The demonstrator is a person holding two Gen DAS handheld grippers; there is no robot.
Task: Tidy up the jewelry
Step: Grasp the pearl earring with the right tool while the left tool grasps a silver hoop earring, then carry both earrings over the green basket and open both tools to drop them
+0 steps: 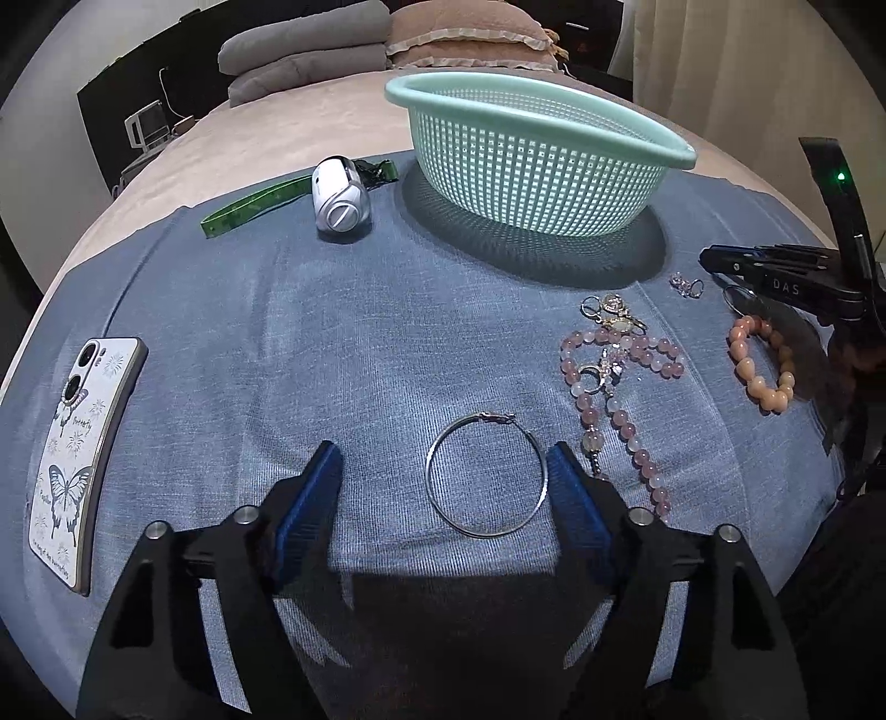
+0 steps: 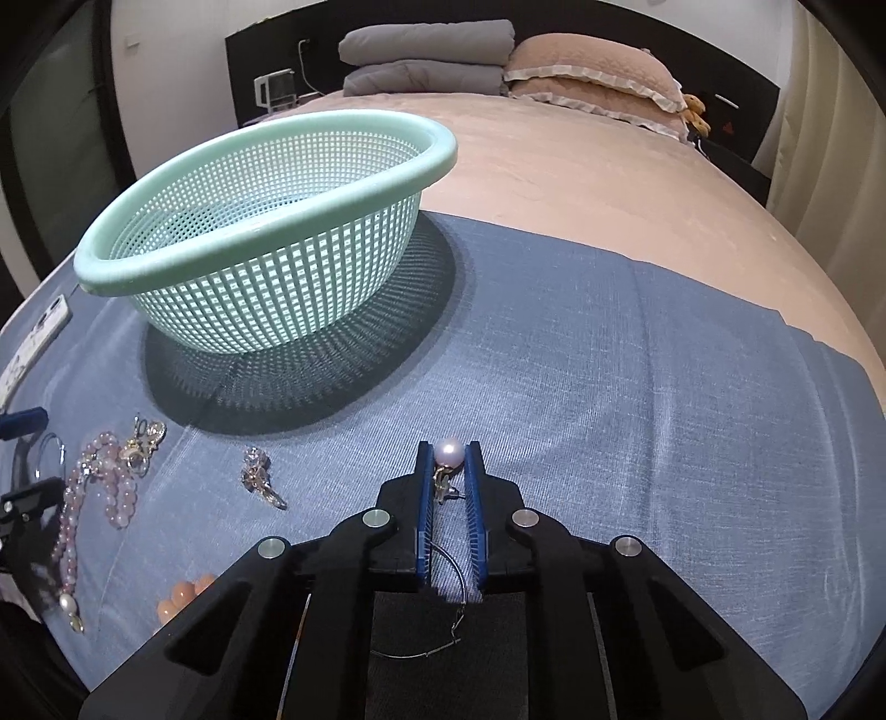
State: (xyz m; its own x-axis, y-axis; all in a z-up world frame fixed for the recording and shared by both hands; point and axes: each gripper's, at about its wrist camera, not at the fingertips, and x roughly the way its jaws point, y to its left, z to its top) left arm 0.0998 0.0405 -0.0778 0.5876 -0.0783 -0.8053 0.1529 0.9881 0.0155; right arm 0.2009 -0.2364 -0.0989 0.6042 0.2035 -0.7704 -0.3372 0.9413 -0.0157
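My left gripper point(image 1: 443, 462) is open low over the blue cloth, its right finger touching a silver hoop earring point(image 1: 486, 475) that lies between the fingers. My right gripper point(image 2: 448, 451) is shut on a pearl earring point(image 2: 448, 453), held just above the cloth; it also shows in the left wrist view point(image 1: 775, 271). A pink bead strand with gold charms point(image 1: 620, 365) lies right of the hoop, an orange bead bracelet point(image 1: 761, 363) further right, a small crystal earring point(image 2: 261, 477) near the mint green basket point(image 2: 266, 183). A second thin hoop point(image 2: 443, 603) lies under the right gripper.
A phone in a butterfly case point(image 1: 77, 454) lies at the cloth's left edge. A white round device point(image 1: 339, 199) and a green ruler point(image 1: 249, 207) lie at the back left. Pillows and folded blankets point(image 2: 426, 50) sit at the bed's head.
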